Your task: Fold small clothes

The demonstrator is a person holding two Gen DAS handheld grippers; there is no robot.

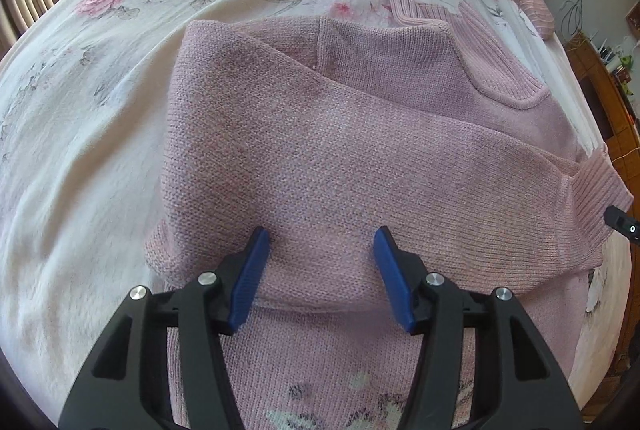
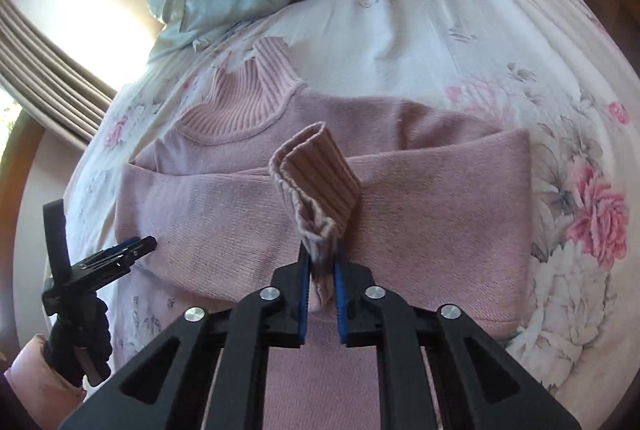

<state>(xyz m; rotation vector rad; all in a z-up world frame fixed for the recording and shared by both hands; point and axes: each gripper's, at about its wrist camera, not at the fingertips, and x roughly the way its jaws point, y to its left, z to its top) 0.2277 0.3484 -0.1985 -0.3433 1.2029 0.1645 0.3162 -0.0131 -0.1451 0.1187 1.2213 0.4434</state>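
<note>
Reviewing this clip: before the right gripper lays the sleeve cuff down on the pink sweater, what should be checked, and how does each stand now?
1. Right gripper shut on ribbed cuff: ok.
2. Left gripper open, holding nothing: ok.
3. Other sleeve already folded across pink sweater: ok.
4. Turtleneck collar lying flat: not ok, its top edge is rumpled.
5. Hem flat: cannot tell, hidden by the grippers.
6. Bedspread free around sweater: ok.

A pink knitted sweater (image 1: 320,134) lies flat on the bed. It has a tall ribbed neck (image 2: 248,98) at the far end. One sleeve (image 2: 420,186) is folded across the body. Its ribbed cuff (image 2: 316,182) is lifted up off the sweater and stands bent over, with its end pinched.
</note>
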